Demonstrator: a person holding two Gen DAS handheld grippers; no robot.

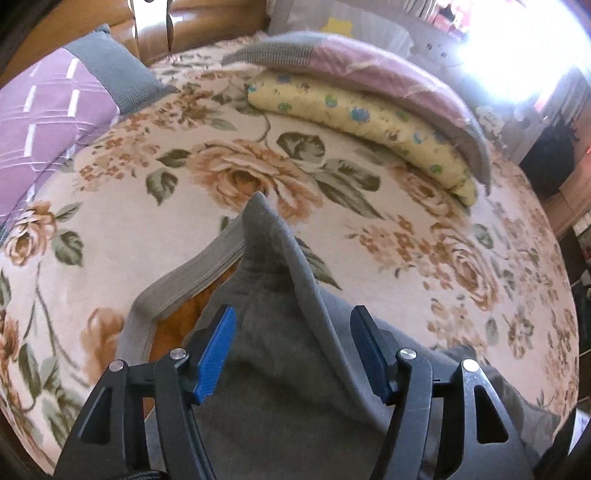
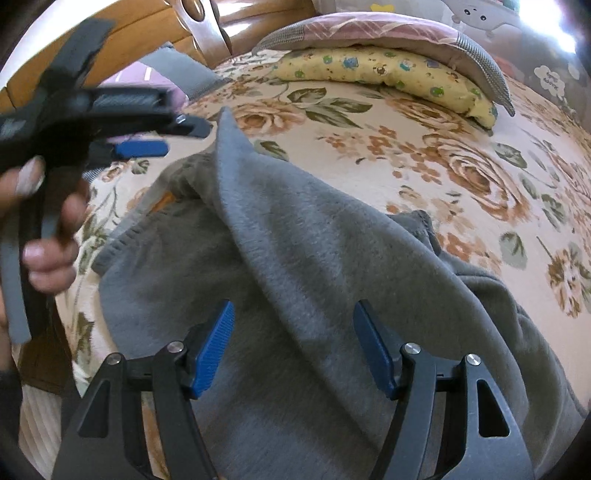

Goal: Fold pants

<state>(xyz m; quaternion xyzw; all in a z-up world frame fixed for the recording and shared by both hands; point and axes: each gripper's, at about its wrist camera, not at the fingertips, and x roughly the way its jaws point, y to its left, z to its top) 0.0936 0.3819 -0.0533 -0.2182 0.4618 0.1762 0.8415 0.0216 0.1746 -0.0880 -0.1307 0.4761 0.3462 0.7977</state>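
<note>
Right wrist: gray pants (image 2: 295, 258) lie on floral bedspread (image 2: 461, 166).

This is a home bedroom: a bed spread with a rose-patterned blanket (image 1: 388, 236) fills the view, with a wooden headboard (image 1: 207, 29) at its far edge, a yellow printed pillow (image 1: 369, 122) under a pink quilt (image 1: 369, 70), and a purple quilted cushion (image 1: 48, 122) at the left edge.

- You face a bed under a cream floral-printed blanket (image 1: 155, 229).
- A glossy brown wooden headboard (image 1: 207, 27) backs it.
- Bright window glare (image 1: 517, 48) fills your upper right.
</note>
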